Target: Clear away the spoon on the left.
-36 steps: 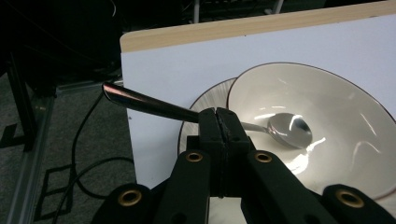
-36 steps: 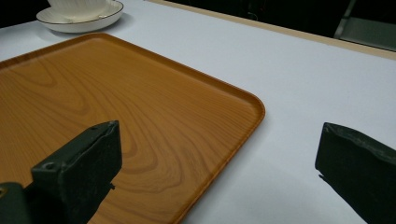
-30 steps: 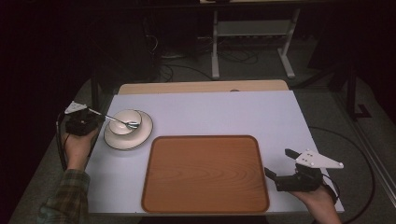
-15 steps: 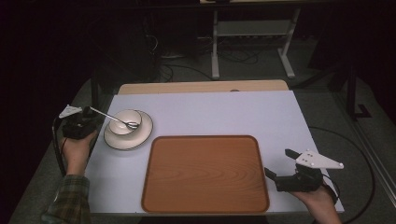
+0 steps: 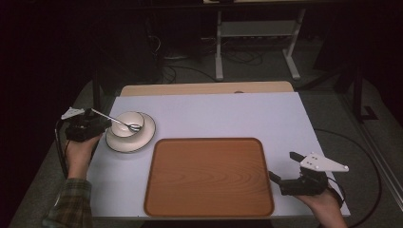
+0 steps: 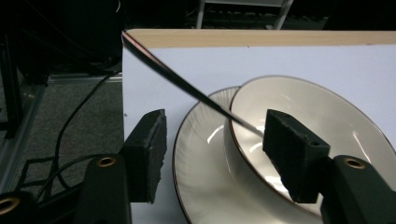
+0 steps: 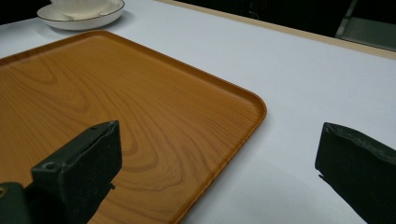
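Cutlery work is at its release step, as far as the pictures tell. Your left gripper (image 5: pixel 97 124) sits just left of the bowl (image 5: pixel 124 124), and its jaws have just been opening: they now stand spread, with the fork's (image 6: pixel 187 88) thin handle slanting up between them and, in the left gripper view, touching neither pad as far as you can see. The fork leans with its tines down inside the bowl and its handle over the bowl's left rim. The bowl itself stands on the saucer (image 5: pixel 142 140), and both sit on the white worktop (image 5: pixel 214 114) just beyond the far-left corner of the wooden tray (image 5: pixel 209 175).

Judging by that, the fork is already placed in the bowl and let go. What is left seems to be drawing your left gripper clear without knocking the handle; whether the bowl set then belongs on the tray, which carries nothing, you cannot tell from this alone.

Your right gripper (image 5: pixel 283 168) rests just off the tray's near-right corner, jaws spread wide and holding nothing.

No brand, label or readable writing appears on the bowl, saucer, fork, tray or worktop.
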`<state>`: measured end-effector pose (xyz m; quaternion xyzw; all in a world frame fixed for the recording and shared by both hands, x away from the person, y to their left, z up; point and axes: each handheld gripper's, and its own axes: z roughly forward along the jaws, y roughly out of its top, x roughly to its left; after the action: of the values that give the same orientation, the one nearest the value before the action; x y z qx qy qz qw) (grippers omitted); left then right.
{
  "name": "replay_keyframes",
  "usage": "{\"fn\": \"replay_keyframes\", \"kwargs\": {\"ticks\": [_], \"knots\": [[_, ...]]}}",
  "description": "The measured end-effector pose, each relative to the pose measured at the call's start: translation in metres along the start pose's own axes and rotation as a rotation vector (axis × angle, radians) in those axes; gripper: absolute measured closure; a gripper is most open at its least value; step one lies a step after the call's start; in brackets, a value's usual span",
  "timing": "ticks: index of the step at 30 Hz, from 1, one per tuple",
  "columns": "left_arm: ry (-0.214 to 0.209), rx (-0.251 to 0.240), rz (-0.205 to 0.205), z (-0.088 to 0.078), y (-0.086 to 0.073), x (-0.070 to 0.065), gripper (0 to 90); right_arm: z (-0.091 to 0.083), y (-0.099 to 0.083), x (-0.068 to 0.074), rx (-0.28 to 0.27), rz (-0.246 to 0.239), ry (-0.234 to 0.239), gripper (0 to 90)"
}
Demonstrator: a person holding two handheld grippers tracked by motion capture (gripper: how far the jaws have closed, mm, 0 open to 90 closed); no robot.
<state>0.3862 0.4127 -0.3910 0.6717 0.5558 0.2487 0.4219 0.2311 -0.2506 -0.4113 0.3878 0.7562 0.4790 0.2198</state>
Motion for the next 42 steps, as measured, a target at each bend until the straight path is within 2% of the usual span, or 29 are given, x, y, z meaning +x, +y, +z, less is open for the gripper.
{"fn": "replay_keyframes", "kwargs": {"ticks": [4,8,16,21,28,42], "knots": [[-0.002,-0.007,-0.016,0.007,0.005,0.001,38.4,0.001,0.000,0.000,0.003,-0.001,0.003,0.0],[0.006,0.004,-0.005,0.014,0.006,-0.001,38.4,0.000,0.000,-0.001,0.001,0.005,0.000,0.0],[-0.004,0.009,-0.016,0.027,0.003,0.000,45.2,0.001,-0.001,-0.001,0.007,0.005,-0.002,0.0],[-0.009,0.003,-0.014,0.028,0.003,0.000,51.8,0.001,-0.001,-0.001,0.008,0.003,-0.002,0.0],[-0.037,-0.011,-0.012,0.029,0.002,0.001,59.8,0.002,-0.001,-0.001,0.011,0.004,-0.004,0.0],[-0.047,-0.009,0.011,0.023,0.003,-0.005,68.5,0.001,-0.002,-0.001,0.010,0.002,-0.004,0.0]]}}
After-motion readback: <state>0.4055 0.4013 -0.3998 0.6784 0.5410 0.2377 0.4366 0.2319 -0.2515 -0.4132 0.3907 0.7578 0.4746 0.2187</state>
